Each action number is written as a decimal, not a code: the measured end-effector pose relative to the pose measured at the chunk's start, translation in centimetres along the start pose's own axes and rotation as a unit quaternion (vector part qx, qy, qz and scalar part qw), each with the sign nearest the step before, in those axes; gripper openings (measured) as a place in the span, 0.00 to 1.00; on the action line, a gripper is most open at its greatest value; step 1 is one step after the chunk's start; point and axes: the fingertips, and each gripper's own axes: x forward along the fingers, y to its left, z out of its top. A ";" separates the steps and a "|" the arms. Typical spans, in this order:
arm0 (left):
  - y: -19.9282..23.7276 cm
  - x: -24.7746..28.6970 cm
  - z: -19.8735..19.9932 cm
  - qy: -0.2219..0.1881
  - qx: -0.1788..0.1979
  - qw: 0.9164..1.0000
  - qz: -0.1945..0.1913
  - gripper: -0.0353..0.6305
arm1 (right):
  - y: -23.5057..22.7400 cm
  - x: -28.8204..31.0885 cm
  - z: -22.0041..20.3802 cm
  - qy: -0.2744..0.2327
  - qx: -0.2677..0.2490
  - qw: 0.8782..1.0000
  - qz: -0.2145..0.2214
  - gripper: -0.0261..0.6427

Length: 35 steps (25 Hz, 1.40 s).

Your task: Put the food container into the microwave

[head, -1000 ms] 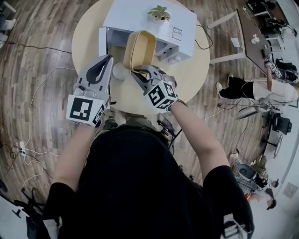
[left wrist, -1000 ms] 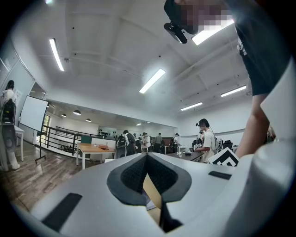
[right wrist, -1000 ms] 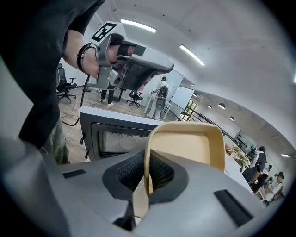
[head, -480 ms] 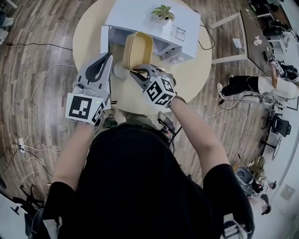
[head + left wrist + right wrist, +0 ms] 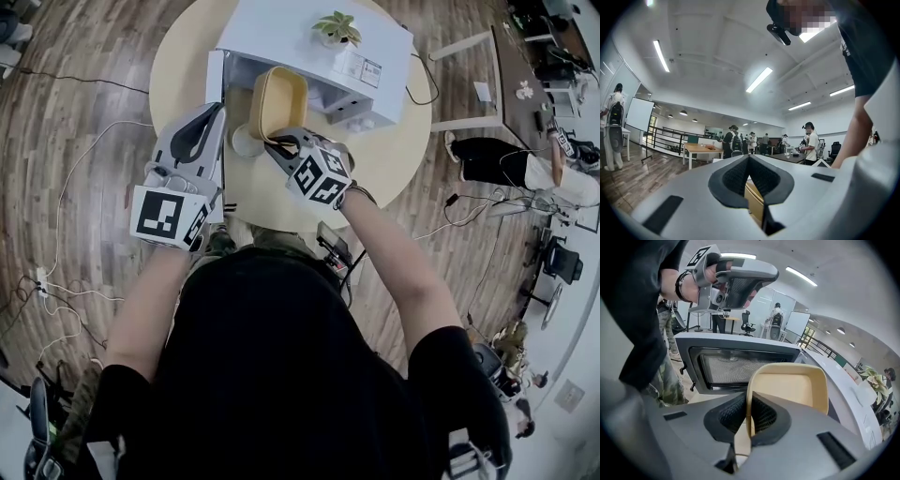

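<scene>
Right tongs (image 5: 749,416) are clamped almost fully closed on the near rim of the food container (image 5: 790,385), with that thin wall pinched between the 2 dark pads. The cream-yellow container is off the counter (image 5: 394,150) and tipped up on edge. Its hollow side faces the right gripper view. In the head view it sits just in front of the mouth of the white microwave (image 5: 309,37), not yet inside. The microwave door (image 5: 736,369) stands open at the left, its mesh window showing beside the container. Left tongs (image 5: 217,111) are closed with the pads meeting at the tip and nothing gripped. They hang above the counter beside the open door, to the left of the container and apart from it. 1 small potted plant (image 5: 337,26) stands on top of the microwave. People stand around desks in the room behind.
</scene>
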 end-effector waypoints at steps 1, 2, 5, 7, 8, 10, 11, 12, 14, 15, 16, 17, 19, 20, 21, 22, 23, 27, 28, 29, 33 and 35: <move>0.1 0.0 -0.1 0.001 0.000 1.000 0.002 0.08 | -0.1 0.2 -0.2 0.003 0.001 1.000 0.004 0.08; 0.2 0.1 -0.1 0.001 -0.001 1.000 0.003 0.08 | -0.1 0.4 -0.4 0.006 0.001 1.000 0.009 0.08; 0.3 0.2 -0.2 0.003 -0.001 1.000 0.006 0.08 | -0.2 0.9 -0.9 0.016 -0.001 1.000 0.018 0.08; 0.4 0.2 -0.3 0.004 -0.001 1.000 0.007 0.08 | -0.3 1.2 -1.2 0.021 0.002 1.000 0.022 0.08; 0.4 0.3 -0.3 0.004 -0.001 1.000 0.007 0.08 | -0.4 1.3 -1.3 0.024 0.003 0.999 0.023 0.08; 0.5 0.3 -0.4 0.006 -0.002 1.000 0.008 0.08 | -0.6 1.5 -1.5 0.028 0.005 0.999 0.025 0.08; 0.5 0.4 -0.4 0.007 -0.002 1.000 0.009 0.08 | -0.7 1.6 -1.6 0.030 0.006 0.999 0.026 0.08; 0.6 0.4 -0.4 0.008 -0.002 1.000 0.009 0.08 | -0.9 1.7 -1.8 0.032 0.006 0.999 0.027 0.08; 0.6 0.6 -0.5 0.009 -0.002 1.000 0.010 0.08 | -1.2 1.9 -2.2 0.038 0.008 0.999 0.032 0.08; 0.6 0.6 -0.6 0.010 -0.002 1.000 0.010 0.08 | -1.3 2.0 -2.4 0.041 0.011 0.999 0.034 0.08; 0.6 0.7 -0.7 0.012 -0.002 1.000 0.011 0.08 | -1.5 2.1 -2.7 0.044 0.013 0.998 0.037 0.08; 0.6 0.8 -0.8 0.013 -0.002 1.000 0.011 0.08 | -1.6 2.3 -2.9 0.047 0.016 0.998 0.038 0.08; 0.7 0.8 -1.0 0.015 -0.002 1.000 0.011 0.08 | -1.9 2.5 -3.4 0.053 0.018 0.998 0.041 0.08; 0.7 0.9 -1.0 0.015 -0.002 1.000 0.011 0.08 | -2.0 2.6 -3.6 0.056 0.019 0.997 0.043 0.08; 0.7 0.9 -1.0 0.016 -0.002 1.000 0.011 0.08 | -2.2 2.7 -3.8 0.059 0.020 0.997 0.044 0.08; 0.7 1.0 -1.1 0.017 -0.002 1.000 0.011 0.08 | -2.3 2.8 -4.0 0.062 0.021 0.997 0.046 0.08; 0.7 1.0 -1.1 0.017 -0.001 1.000 0.011 0.08 | -2.4 2.9 -4.1 0.065 0.021 0.997 0.047 0.08; 0.7 1.2 -1.2 0.019 -0.002 1.000 0.012 0.08 | -3.0 3.4 -4.8 0.079 0.023 0.995 0.050 0.08; 0.7 1.2 -1.2 0.020 -0.002 1.000 0.012 0.08 | -3.1 3.5 -4.9 0.083 0.025 0.995 0.051 0.08; 0.8 1.2 -1.2 0.020 -0.002 1.000 0.012 0.08 | -3.3 3.6 -5.1 0.086 0.028 0.995 0.052 0.08; 0.8 1.4 -1.6 0.025 -0.003 1.000 0.012 0.08 | -4.1 4.0 -6.0 0.095 0.036 0.993 0.054 0.08; 0.9 1.6 -1.8 0.026 -0.004 1.000 0.013 0.08 | -4.5 4.3 -6.4 0.100 0.039 0.993 0.055 0.08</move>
